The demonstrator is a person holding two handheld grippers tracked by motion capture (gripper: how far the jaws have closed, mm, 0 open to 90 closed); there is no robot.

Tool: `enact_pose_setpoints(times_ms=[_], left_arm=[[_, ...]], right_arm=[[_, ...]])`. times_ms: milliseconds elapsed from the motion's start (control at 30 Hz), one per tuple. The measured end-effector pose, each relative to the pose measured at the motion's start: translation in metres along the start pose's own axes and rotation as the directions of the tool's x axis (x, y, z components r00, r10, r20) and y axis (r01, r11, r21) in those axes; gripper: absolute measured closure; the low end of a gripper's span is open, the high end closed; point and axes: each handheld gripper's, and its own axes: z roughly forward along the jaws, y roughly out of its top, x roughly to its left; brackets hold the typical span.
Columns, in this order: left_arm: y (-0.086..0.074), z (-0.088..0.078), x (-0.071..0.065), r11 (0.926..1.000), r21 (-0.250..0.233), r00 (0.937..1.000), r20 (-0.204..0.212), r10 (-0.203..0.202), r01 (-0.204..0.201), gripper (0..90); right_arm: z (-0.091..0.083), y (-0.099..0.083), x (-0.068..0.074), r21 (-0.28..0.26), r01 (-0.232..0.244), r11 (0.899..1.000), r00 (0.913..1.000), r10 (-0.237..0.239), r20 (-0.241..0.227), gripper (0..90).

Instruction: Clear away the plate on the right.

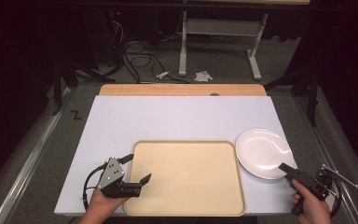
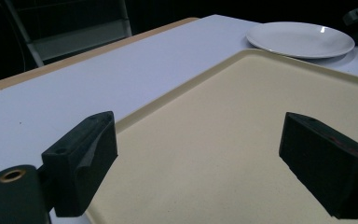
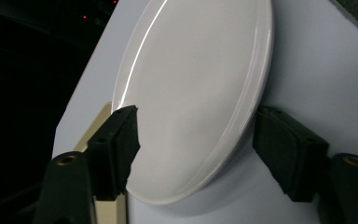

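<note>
A white plate (image 1: 261, 151) lies flat on the white table top, just right of a beige tray (image 1: 186, 186). My right gripper (image 1: 286, 170) reaches the plate's near right rim. In the right gripper view its jaws (image 3: 198, 126) straddle the plate (image 3: 191, 93), one over the dish face and one outside the rim, with no clear pressing. My left gripper (image 1: 139, 168) stands open at the tray's left edge. In the left gripper view its jaws (image 2: 198, 154) are wide apart over the bare tray (image 2: 223, 140), and the plate (image 2: 300, 39) shows far off.
The white table top (image 1: 177, 116) has bare room behind the tray. A wooden strip (image 1: 182, 89) runs along its far edge. Beyond it on the floor are white desk legs (image 1: 182, 46), cables (image 1: 140, 58) and crumpled paper (image 1: 203, 75).
</note>
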Motion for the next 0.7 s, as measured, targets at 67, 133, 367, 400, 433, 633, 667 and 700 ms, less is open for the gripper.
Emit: enact_pose_setpoints(times_ms=[67, 133, 367, 400, 433, 633, 667, 700], left_arm=[[0.000, -0.001, 0.000, 1.0000, -0.004, 1.0000, -0.001, -0.001, 0.001, 12.1], [0.000, -0.002, 0.000, 1.0000, -0.007, 1.0000, 0.000, -0.001, 0.001, 12.2], [0.000, -0.001, -0.001, 1.0000, -0.004, 1.0000, 0.005, 0.004, -0.004, 12.6], [0.000, -0.001, -0.001, 1.0000, -0.004, 1.0000, 0.005, 0.004, -0.004, 12.7], [0.000, -0.001, -0.001, 1.0000, -0.004, 1.0000, 0.005, 0.005, -0.005, 12.7], [0.000, -0.001, -0.001, 1.0000, -0.009, 1.0000, 0.004, 0.002, -0.002, 13.0], [0.000, -0.001, -0.001, 1.0000, -0.007, 1.0000, 0.006, 0.001, -0.001, 13.0], [0.000, -0.001, -0.001, 1.0000, -0.006, 1.0000, 0.006, 0.004, -0.004, 13.0]], right_arm=[[0.000, 0.000, -0.001, 0.000, 0.015, 1.000, 0.9998, -0.015, 0.010, 44.3], [0.002, -0.001, -0.002, -0.006, 0.023, 1.000, 0.9996, -0.023, 0.017, 48.9], [0.002, 0.000, -0.009, -0.008, -0.001, 1.000, 0.9999, 0.001, 0.013, 61.0], [0.002, 0.000, -0.010, -0.015, -0.024, 1.000, 0.9997, 0.024, -0.001, 62.4], [0.002, 0.000, -0.012, -0.019, -0.036, 0.999, 0.9993, 0.036, -0.007, 64.2], [0.004, 0.003, -0.014, -0.006, -0.057, 0.998, 0.9983, 0.057, -0.011, 66.2], [0.004, 0.003, -0.014, -0.006, -0.068, 0.998, 0.9976, 0.068, -0.013, 66.5], [0.004, 0.004, -0.015, -0.006, -0.066, 0.998, 0.9978, 0.065, -0.014, 66.4]])
